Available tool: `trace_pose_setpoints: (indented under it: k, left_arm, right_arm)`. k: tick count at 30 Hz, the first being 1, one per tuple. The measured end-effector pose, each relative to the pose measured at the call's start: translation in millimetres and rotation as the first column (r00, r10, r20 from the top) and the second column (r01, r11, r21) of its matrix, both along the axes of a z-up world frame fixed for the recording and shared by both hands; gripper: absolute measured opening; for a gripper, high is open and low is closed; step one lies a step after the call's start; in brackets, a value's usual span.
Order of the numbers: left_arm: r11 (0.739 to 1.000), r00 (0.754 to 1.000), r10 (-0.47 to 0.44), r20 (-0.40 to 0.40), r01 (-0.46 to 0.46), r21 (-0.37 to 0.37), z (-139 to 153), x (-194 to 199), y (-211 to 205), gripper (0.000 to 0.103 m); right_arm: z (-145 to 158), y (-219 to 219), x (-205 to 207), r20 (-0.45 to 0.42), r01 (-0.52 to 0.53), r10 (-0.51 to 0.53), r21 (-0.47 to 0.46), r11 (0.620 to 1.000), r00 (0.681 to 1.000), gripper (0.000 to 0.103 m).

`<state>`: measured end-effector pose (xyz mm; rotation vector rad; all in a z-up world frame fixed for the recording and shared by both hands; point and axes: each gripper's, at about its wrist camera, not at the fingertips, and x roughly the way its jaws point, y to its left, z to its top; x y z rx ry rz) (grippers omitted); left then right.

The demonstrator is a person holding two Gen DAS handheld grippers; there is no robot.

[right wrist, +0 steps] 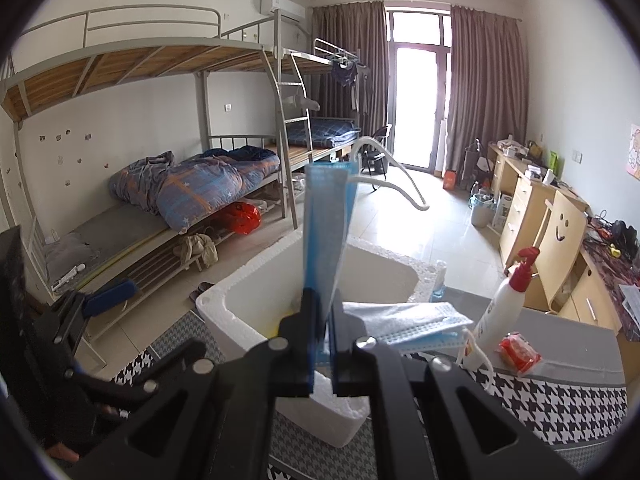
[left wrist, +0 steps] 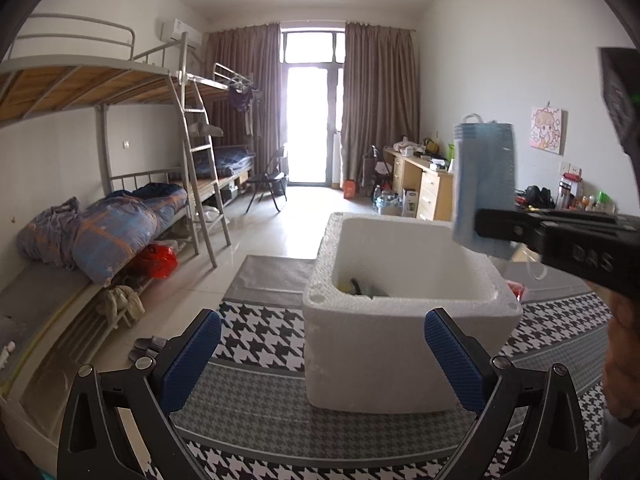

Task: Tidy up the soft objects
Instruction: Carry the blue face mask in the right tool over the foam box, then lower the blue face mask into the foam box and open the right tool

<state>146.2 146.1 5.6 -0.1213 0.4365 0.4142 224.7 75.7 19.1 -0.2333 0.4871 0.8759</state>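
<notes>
We held the right gripper [right wrist: 323, 344] closed on a folded blue face mask [right wrist: 326, 236], its two black jaws pressed flat against the mask's lower edge. The mask stood upright out of the grip, and its white ear loop [right wrist: 394, 178] arched away from the top toward the right. In the left wrist view the same gripper [left wrist: 486, 224] came in from the right side, and the mask [left wrist: 486, 184] rose from it above the far right corner of the white foam box [left wrist: 400, 352], clear of the rim.

The foam box sat open on the houndstooth cloth [left wrist: 260, 332] that covered the table. Something yellow and dark [left wrist: 354, 285] lay at the bottom of the box against its near wall; we could not tell what it was. In the right wrist view the box [right wrist: 236, 312] lay directly beneath and beyond the held mask.

Our left gripper [left wrist: 322, 354] stood wide, with nothing between its blue pads [left wrist: 192, 356], and the near wall of the box showed between the fingers. From the right wrist view that gripper [right wrist: 88, 304] appeared at the left edge, well apart from the mask.

More face masks [right wrist: 408, 324] lay stacked on the table just right of the box, touching its side. Beside them stood a white bottle with a red pump [right wrist: 506, 300], and near its base lay a small red packet [right wrist: 519, 351].
</notes>
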Motion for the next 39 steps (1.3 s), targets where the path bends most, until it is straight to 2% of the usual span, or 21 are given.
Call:
trace_pose_setpoints:
  k: [6, 13, 18, 24, 34, 35, 37, 38, 39]
  left_arm:
    - [1.0, 1.0, 0.005, 0.011, -0.005, -0.005, -4.9, -10.6, -0.1, 0.102]
    - [0.998, 1.0, 0.015, 0.003, -0.015, -0.062, -11.6, -16.6, 8.0, 0.102]
    - [0.999, 1.0, 0.015, -0.005, -0.016, -0.051, -12.2, -18.5, 6.1, 0.102]
    - [0.997, 1.0, 0.014, -0.001, -0.014, -0.071, -12.4, -21.5, 7.4, 0.102]
    - [0.997, 1.0, 0.016, 0.01, -0.015, -0.077, -10.4, -28.0, 9.3, 0.102]
    - [0.997, 1.0, 0.015, 0.012, -0.014, -0.075, -10.5, -28.1, 8.1, 0.102]
    - [0.997, 1.0, 0.011, 0.013, -0.01, -0.074, -10.3, -28.1, 6.9, 0.102]
    - [0.997, 1.0, 0.011, 0.013, -0.01, -0.074, -10.4, -28.0, 6.3, 0.102]
    - [0.997, 1.0, 0.012, 0.011, -0.012, -0.074, -10.2, -28.0, 6.3, 0.102]
  right_arm:
    - [-4.8, 12.2, 8.6, -0.022, 0.009, -0.01, -0.027, 1.0, 1.0, 0.008]
    - [-9.3, 22.4, 14.5, -0.022, 0.01, -0.011, -0.044, 0.999, 1.0, 0.008]
    - [-13.8, 29.3, 21.6, -0.039, 0.008, -0.01, -0.054, 0.999, 0.999, 0.008]
    - [-19.9, 32.0, 29.7, -0.066, 0.006, -0.008, -0.04, 0.999, 0.998, 0.008]
    - [-29.0, 38.0, 38.3, -0.109, 0.01, -0.019, -0.082, 0.997, 0.994, 0.008]
    - [-30.0, 40.0, 41.9, -0.121, 0.013, -0.025, -0.099, 0.995, 0.992, 0.013]
    - [-32.8, 41.6, 43.2, -0.144, 0.006, -0.023, -0.119, 0.993, 0.989, 0.034]
    - [-33.4, 40.8, 42.7, -0.148, 0.002, -0.019, -0.115, 0.993, 0.989, 0.052]
    - [-32.6, 38.3, 41.2, -0.142, -0.001, -0.014, -0.104, 0.995, 0.99, 0.063]
